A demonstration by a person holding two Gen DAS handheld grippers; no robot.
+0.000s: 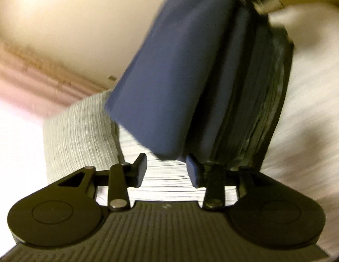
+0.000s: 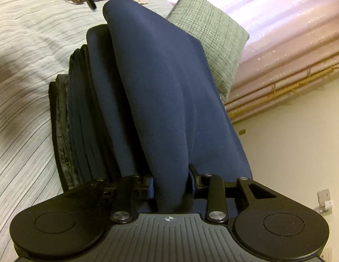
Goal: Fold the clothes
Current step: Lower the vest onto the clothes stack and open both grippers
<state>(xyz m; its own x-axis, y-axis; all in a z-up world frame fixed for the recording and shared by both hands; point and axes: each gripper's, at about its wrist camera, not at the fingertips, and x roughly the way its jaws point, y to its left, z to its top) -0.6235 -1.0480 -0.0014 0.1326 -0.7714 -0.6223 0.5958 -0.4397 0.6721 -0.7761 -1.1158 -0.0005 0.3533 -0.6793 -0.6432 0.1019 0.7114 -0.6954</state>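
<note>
1. Right gripper (image 2: 171, 186) nearest the lens in the right wrist view, blue pads clamped on a fold of the navy garment (image 2: 169, 91)
2. Left gripper (image 1: 167, 170) in the left wrist view, jaws apart, nothing between the pads; navy fold's blurred edge hangs just above the gap
3. Left to right in the right wrist view: striped bedspread (image 2: 23, 50), stack of folded dark clothes (image 2: 68, 118) lying on it, navy garment lifted above the stack
4. Grey-green checked cushion (image 2: 213, 43) beyond the garment, pink curtain (image 2: 278, 21) right of it
5. Cream wall (image 2: 289, 142) far right, wall socket (image 2: 324, 198) low on it
</note>
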